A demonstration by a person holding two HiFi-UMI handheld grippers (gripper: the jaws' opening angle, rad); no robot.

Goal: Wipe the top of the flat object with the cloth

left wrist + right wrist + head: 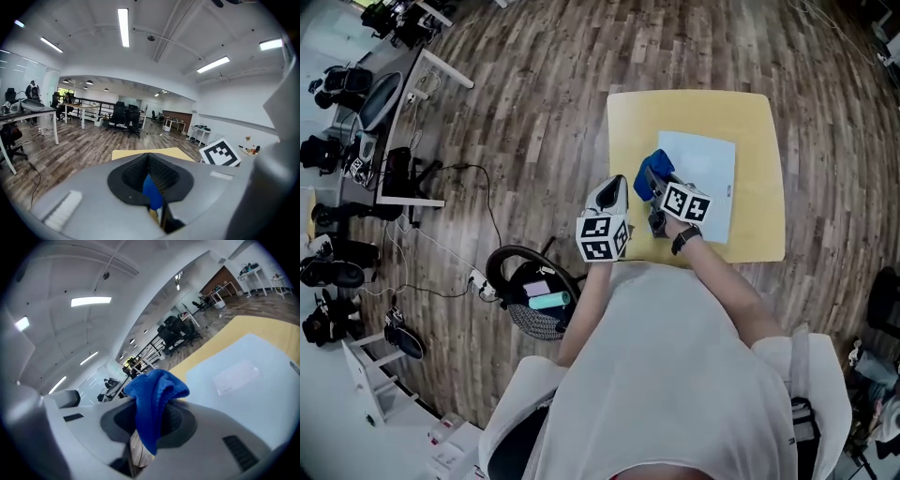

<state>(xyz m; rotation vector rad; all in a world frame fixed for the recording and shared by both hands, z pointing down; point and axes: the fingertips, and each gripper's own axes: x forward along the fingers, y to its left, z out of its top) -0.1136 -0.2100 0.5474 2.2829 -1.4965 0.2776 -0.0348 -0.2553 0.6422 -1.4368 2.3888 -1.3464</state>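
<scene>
- The right gripper [150, 420] is clenching the blue cloth [157, 390]. The cloth is standing in a bunch above the jaws, at the left edge of the pale flat sheet [708, 178], which is lying on the yellow table [694, 111].
- The left gripper [149, 161] is hovering near the table's left edge with its jaws pressed together on nothing. A bit of blue is showing through the slit behind them, probably the cloth beyond.
- I am thinking the sheet could be sliding once the cloth is pushing across it, because nothing is holding it down.
- The cloth is bunched, so the hard jaw tips may be scraping the sheet if the gripper is tilting too low.
- The jaws are gripping only a fold, so drag might be pulling the cloth out.
- On the floor beside the person, a round wire basket [534, 325] is holding a teal tube-like thing [548, 300] and something pink. I cannot tell what they are.
</scene>
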